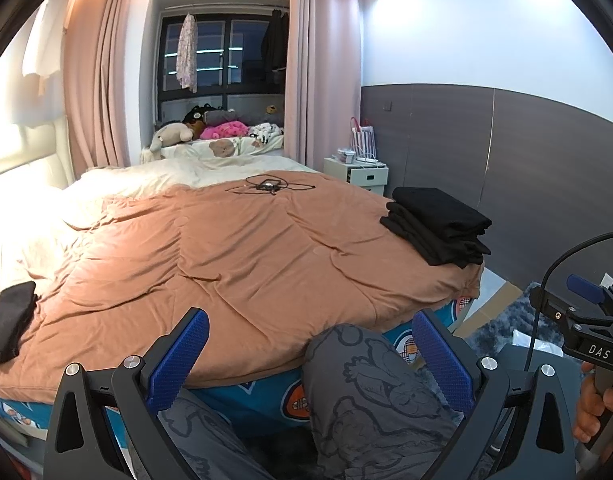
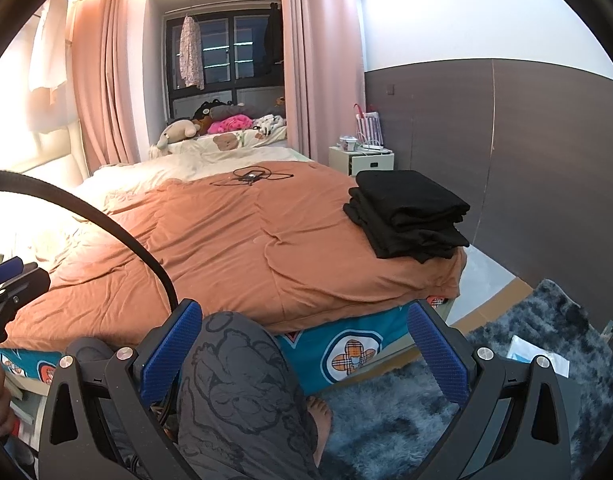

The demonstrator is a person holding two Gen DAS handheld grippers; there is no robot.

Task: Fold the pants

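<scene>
Folded black pants (image 2: 406,214) lie stacked well beyond both spread tools (image 2: 304,354).

Both tongs, left (image 1: 310,354) and right (image 2: 304,344), had black frames, blue textured pads (image 1: 178,360), silver screws and black cables; the person wore grey cartoon-print trousers (image 1: 378,392)

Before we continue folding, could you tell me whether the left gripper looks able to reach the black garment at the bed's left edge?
Probably yes: the left gripper is open, and only bare orange blanket lies before the black garment.
</scene>
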